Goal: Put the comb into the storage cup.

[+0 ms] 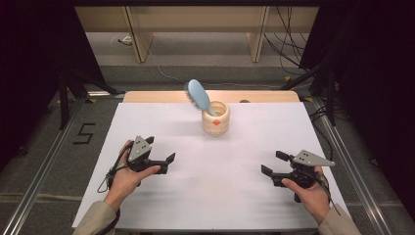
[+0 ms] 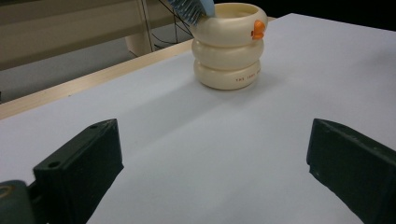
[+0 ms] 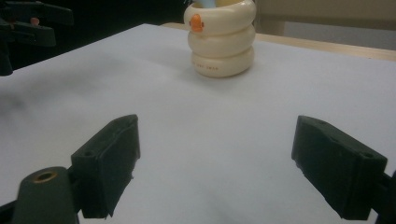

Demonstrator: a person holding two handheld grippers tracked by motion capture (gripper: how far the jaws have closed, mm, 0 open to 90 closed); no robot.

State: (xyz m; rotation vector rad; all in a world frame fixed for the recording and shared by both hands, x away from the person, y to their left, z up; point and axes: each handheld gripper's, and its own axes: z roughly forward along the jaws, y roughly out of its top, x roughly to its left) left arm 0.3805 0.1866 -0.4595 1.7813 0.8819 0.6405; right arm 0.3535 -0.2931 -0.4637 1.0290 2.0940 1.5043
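Surface: white table top [image 1: 215, 196], bare across its near half; a pale wood strip runs along its far edge.

Holder: cream ringed cup [image 1: 216, 118], three stacked bulges, upright on the table's far middle, just short of the wood strip. A small orange mark sits at its rim, facing the person's side. Faint red lettering shows on the lowest ring in the left gripper view.

Brush: light blue hairbrush [image 1: 198, 95] stands handle-down inside the cup, head up and leaning toward the far left; dark bristles face left and away. Its bristled head shows at the top edge of the left gripper view.

Left gripper: left gripper [image 1: 160, 152] held in the person's left hand [image 1: 125, 178], low over the near-left of the table. Jaws spread wide, nothing between them. The jaws point toward the table's middle, well apart from the cup.

Right gripper: right gripper [image 1: 274, 163] held in the person's right hand [image 1: 309, 192], low over the near-right of the table. Jaws spread wide, nothing gripped. Well apart from the cup.

Contact: neither gripper touches cup or hairbrush; both face inward, the cup standing farther back between them.

Sight lines: cup lies ahead and above centre in both gripper views; white table between the jaws in each.
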